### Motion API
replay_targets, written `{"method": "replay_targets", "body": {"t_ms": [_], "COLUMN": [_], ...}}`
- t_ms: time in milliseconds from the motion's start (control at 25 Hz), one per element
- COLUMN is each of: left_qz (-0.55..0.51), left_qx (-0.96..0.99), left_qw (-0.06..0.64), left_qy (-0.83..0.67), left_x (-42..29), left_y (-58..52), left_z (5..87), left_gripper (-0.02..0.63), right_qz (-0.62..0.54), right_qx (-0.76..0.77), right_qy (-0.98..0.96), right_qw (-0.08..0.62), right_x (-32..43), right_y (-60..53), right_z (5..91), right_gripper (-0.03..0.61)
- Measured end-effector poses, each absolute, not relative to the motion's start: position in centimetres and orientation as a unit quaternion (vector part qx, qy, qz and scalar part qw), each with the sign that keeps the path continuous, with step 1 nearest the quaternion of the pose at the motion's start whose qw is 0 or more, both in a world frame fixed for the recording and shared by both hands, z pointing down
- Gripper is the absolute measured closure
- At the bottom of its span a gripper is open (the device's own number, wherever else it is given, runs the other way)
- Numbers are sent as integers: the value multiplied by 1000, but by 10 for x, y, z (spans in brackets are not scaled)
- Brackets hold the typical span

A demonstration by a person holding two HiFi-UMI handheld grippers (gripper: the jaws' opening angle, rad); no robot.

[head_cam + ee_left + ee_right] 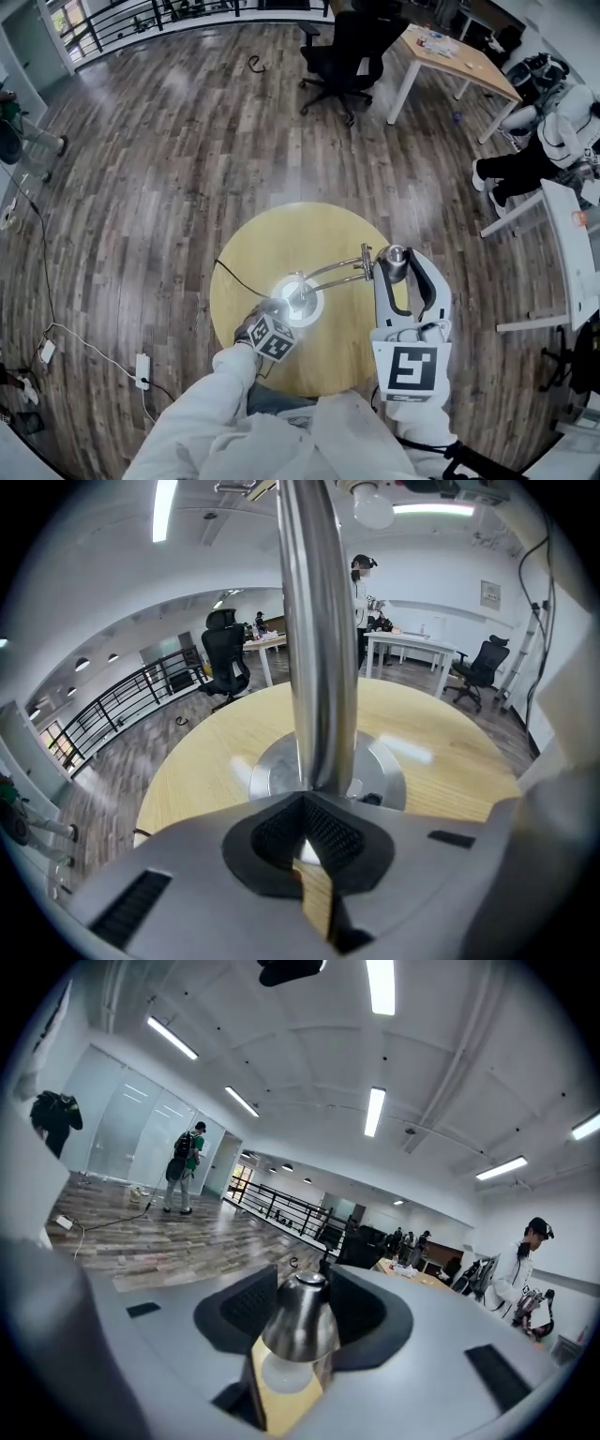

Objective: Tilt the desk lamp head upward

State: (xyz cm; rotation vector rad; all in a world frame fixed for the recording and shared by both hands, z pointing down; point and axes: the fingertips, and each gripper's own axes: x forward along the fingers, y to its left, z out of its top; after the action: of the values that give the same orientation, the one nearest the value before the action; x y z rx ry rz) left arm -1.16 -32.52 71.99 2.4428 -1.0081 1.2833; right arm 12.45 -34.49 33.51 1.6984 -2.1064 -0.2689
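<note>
Two grips, no tilt yet: left gripper (311,829) jaws clamp the lamp post (314,621); right gripper (303,1290) jaws are closing around the lamp head (300,1327).

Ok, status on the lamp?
Left tool shut, by the lamp post. Right tool closing, lamp head between its jaws. Head faces down. Nothing in the way.

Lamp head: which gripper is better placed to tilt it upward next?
Right. The right gripper has the lamp head between its closing jaws, while the left gripper sits low by the lamp pole, near the base.
</note>
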Motion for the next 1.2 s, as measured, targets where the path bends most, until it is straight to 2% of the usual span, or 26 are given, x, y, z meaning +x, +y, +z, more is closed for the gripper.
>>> {"method": "replay_targets", "body": {"t_ms": [520, 920, 1200], "left_qz": [421, 419, 417], "left_qx": [827, 827, 828], "left_qw": [105, 106, 104], "left_qy": [-356, -359, -360], "left_x": [-12, -12, -14], "left_y": [-323, -322, -322], "left_z": [717, 716, 716], "left_gripper": [620, 620, 620], "right_qz": [-190, -194, -184], "right_qx": [572, 559, 556], "right_qy": [-755, -767, -787], "right_qw": [259, 248, 196], "right_x": [61, 42, 45], "right_y": [-336, -333, -333], "right_z": [301, 294, 289], "right_gripper": [407, 417, 417]}}
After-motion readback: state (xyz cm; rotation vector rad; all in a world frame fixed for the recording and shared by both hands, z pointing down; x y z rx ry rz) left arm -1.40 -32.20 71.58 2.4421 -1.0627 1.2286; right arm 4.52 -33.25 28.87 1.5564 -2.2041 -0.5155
